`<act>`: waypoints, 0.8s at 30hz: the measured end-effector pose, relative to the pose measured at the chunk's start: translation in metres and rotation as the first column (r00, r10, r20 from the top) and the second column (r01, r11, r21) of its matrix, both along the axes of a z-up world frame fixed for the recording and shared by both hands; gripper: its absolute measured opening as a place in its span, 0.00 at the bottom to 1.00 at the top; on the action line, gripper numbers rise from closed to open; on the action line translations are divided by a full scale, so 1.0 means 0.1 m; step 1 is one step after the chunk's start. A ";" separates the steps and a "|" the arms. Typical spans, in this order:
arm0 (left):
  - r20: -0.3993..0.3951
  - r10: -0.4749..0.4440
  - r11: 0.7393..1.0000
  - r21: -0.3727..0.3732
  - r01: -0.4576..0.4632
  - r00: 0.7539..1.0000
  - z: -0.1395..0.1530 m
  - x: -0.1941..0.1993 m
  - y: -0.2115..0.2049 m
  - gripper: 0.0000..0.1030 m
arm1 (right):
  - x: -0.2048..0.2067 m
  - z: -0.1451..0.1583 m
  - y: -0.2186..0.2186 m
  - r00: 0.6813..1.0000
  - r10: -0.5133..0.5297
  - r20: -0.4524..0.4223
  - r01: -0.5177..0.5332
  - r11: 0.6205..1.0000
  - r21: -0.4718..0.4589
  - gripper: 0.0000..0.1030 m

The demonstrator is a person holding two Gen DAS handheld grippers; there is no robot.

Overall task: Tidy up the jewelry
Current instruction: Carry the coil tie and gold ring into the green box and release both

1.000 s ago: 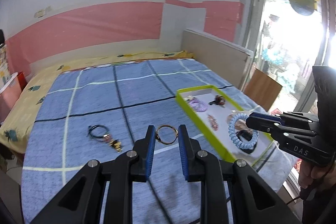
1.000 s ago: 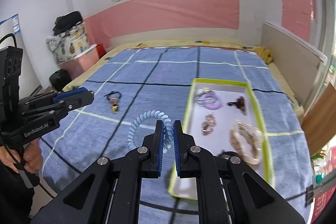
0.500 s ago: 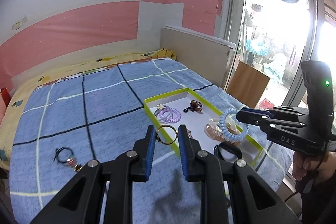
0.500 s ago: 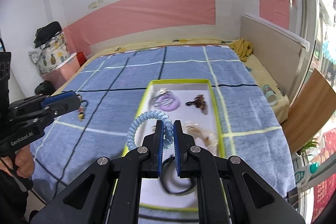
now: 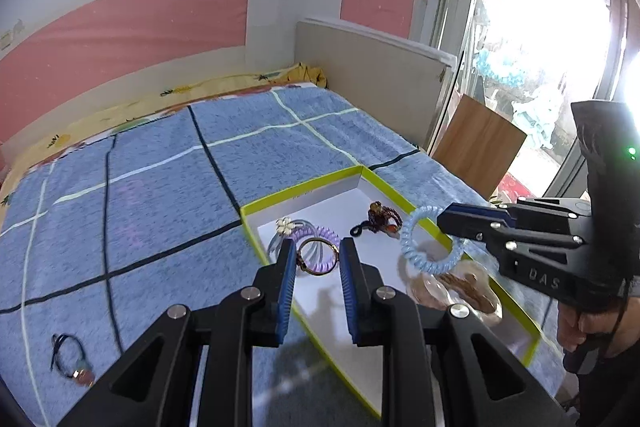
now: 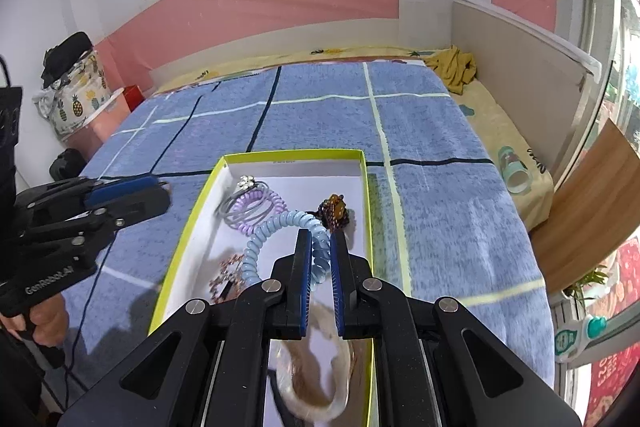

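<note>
Over the blue checked bed blanket (image 5: 152, 195) hangs the shallow white tray with a lime-green rim (image 5: 308, 187); a release too near that rim could spill either piece. Both claws tilt downward: the right claw (image 6: 320, 251) pinches the pale blue spiral hair tie (image 6: 276, 227), the left claw (image 5: 318, 259) seemingly clamps the thin gold ring bangle (image 5: 318, 255).

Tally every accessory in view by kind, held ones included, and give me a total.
Hair ties: 3 (blue coil hair tie, purple bunch counted as one, beige scrunchie)
Clips: 2 (brown clip, sparkly clip)
Rings: 1 (gold ring)
Bracelets: 1 (cord bracelet)
Total: 7
</note>
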State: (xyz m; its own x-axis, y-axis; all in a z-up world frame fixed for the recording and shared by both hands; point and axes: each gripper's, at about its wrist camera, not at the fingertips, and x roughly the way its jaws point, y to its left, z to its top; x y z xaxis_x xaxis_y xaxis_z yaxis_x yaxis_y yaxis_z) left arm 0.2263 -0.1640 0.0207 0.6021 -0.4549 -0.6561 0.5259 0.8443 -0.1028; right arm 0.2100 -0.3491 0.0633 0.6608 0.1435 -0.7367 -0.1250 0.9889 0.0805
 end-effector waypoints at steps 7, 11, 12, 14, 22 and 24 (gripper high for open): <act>-0.037 -0.010 0.999 0.039 0.012 0.999 -0.20 0.29 -0.20 0.22 | 0.21 -0.18 0.00 0.999 0.008 -0.053 -0.009 1.000 -0.015 0.09; -0.064 -0.010 0.998 0.057 0.014 0.998 -0.31 0.39 -0.25 0.22 | 0.26 -0.27 0.01 0.997 0.016 -0.080 -0.019 0.999 -0.033 0.09; -0.071 -0.010 0.998 0.060 0.015 0.997 -0.34 0.41 -0.26 0.22 | 0.27 -0.28 0.00 0.996 0.017 -0.086 -0.020 0.999 -0.033 0.09; -0.084 -0.011 0.998 0.068 0.016 0.996 -0.38 0.44 -0.26 0.22 | 0.28 -0.30 0.01 0.996 0.017 -0.093 -0.020 0.999 -0.036 0.09; -0.135 -0.019 0.997 0.077 0.030 0.991 -0.51 0.49 -0.28 0.23 | 0.34 -0.35 -0.01 0.993 -0.005 -0.117 0.000 0.999 -0.042 0.09; -0.130 -0.018 0.996 0.080 0.029 0.991 -0.52 0.48 -0.28 0.23 | 0.34 -0.36 -0.02 0.992 -0.007 -0.125 0.002 0.999 -0.038 0.09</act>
